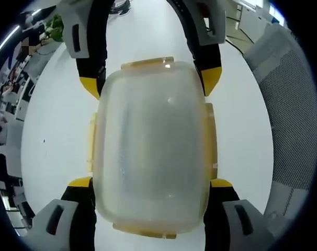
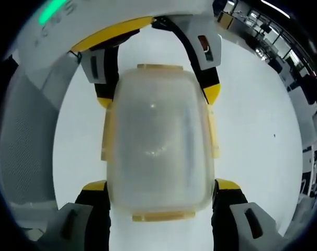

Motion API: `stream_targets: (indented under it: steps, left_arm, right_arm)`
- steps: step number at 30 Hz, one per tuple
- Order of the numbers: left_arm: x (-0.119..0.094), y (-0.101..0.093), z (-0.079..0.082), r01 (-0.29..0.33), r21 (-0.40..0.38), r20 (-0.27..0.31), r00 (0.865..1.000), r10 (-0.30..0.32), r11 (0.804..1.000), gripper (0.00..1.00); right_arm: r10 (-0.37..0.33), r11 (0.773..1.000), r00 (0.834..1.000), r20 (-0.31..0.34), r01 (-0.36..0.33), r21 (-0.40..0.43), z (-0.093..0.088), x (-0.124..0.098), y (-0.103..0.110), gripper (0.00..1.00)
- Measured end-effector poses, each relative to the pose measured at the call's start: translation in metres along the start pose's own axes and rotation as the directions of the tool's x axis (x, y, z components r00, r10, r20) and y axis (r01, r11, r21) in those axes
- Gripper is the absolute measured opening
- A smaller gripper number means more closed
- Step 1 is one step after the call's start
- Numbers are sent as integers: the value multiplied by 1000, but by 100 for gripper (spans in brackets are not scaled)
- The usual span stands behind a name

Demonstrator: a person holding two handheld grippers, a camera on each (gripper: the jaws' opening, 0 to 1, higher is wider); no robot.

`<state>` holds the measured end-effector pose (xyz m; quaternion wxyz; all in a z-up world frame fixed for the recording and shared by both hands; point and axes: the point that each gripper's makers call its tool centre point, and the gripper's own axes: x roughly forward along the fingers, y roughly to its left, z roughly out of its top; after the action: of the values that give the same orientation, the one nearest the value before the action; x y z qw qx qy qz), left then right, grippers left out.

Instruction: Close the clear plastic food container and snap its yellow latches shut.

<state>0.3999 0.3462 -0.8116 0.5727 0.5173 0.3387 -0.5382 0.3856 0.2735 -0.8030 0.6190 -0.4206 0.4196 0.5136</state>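
Container [image 1: 150, 151] of clear plastic, lid [image 2: 158, 136] on top, sitting flat on white table [image 1: 54, 141], between both grippers, one at each end. Left gripper [image 1: 150, 183] wide open, yellow-tipped fingers [image 1: 81, 183] straddling near end, just beside the side walls; contact hard to tell, prob. none. Right gripper [image 2: 161, 185] likewise spread wide, fingers [image 2: 227, 184] flanking its own near end, holding nothing. In left gripper view, right gripper's fingers at far end near the corners. Yellow latches [image 1: 148, 64] on all four sides; side latches [image 1: 211, 136] seem to lie along the walls, but snapped or not can't be told thru frosted lid. Looks empty, so likely light, prone to slide on smooth table if pushed from one side only. Thin-walled plastic: stiff enough at rim, lid centre prob. flexes, slick surface. Best hold: brace on one long side w/ one gripper, press opposite latch w/ the other; pinch at rim and latch tabs, not mid-lid. Moderate force, latches could crack if levered sideways.
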Motion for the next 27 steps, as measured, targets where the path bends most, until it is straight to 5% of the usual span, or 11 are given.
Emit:
stream_targets:
  steps: [27]
  left_arm:
    - [6,32,-5,-1,3,-14,1000,1,1000,86]
  right_arm:
    - [-2,1000,1000,14,2,10,2,3,-32,80]
